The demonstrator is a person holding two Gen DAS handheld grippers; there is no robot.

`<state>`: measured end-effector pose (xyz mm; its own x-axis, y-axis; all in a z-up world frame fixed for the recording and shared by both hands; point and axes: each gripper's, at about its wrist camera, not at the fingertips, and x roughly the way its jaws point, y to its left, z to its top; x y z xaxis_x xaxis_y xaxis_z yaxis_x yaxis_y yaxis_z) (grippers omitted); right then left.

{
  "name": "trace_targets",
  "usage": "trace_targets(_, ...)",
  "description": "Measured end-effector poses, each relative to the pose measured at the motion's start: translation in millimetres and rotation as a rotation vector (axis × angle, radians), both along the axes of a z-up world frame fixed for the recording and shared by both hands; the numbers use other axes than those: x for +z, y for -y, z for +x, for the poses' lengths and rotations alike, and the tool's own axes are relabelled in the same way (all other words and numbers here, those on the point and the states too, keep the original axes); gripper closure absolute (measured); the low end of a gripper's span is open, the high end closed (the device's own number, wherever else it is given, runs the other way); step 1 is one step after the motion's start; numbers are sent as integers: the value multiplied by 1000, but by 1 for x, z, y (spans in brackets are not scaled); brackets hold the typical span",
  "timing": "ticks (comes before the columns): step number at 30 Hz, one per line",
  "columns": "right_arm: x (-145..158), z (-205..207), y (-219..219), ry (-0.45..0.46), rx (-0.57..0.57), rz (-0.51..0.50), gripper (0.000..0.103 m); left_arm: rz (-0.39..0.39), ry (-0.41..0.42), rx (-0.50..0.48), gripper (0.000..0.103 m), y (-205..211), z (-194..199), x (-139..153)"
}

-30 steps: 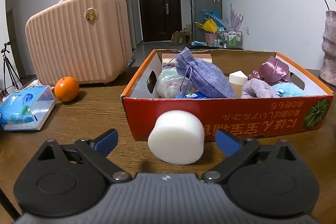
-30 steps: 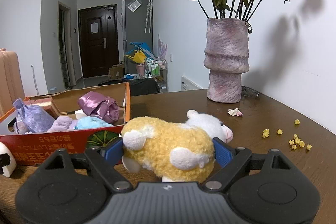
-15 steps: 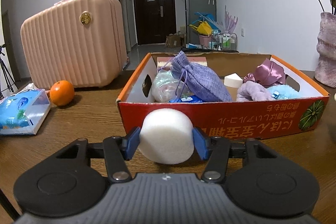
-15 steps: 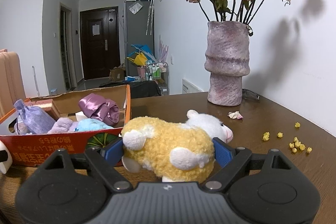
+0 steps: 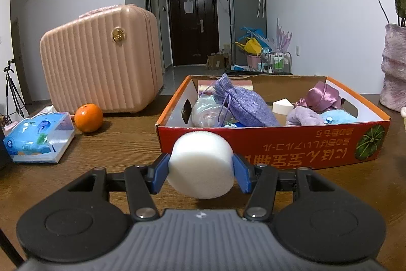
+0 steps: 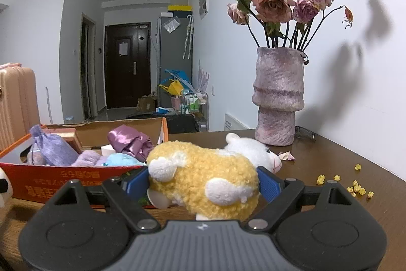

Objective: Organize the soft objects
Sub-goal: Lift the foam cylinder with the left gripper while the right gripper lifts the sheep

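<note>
My left gripper is shut on a white foam cylinder, its blue pads pressing both sides, just in front of the red cardboard box. Inside the box lie a purple drawstring bag, a shiny mauve cloth, a lilac plush, a light blue plush and a white wedge sponge. My right gripper is shut on a yellow and white plush sheep at the right end of the box.
On the brown table, left of the box, are a pink ribbed suitcase, an orange and a blue tissue pack. A mauve vase of dried roses stands at the right, with yellow bits scattered near it.
The left jaws, wide apart a second ago, closed on the foam cylinder and drew back slightly from the box. The right gripper kept hold of the sheep and tipped up a little.
</note>
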<state>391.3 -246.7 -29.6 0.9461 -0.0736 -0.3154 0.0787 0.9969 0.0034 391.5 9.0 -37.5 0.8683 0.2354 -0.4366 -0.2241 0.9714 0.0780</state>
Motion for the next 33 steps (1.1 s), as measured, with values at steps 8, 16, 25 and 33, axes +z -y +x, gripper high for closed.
trace_targets(8, 5, -19, -9, 39, 32, 12, 15, 11, 41, -2, 47, 11, -20, 7)
trace_targets(16, 10, -38, -27, 72, 72, 17, 15, -3, 75, -11, 47, 20, -37, 14)
trace_targets(25, 13, -53, -44, 97, 107, 35, 15, -32, 101, 0, 47, 19, -47, 21)
trace_targets(33, 15, -58, -57, 126, 128, 38, 15, -49, 122, 4, 47, 16, -48, 27)
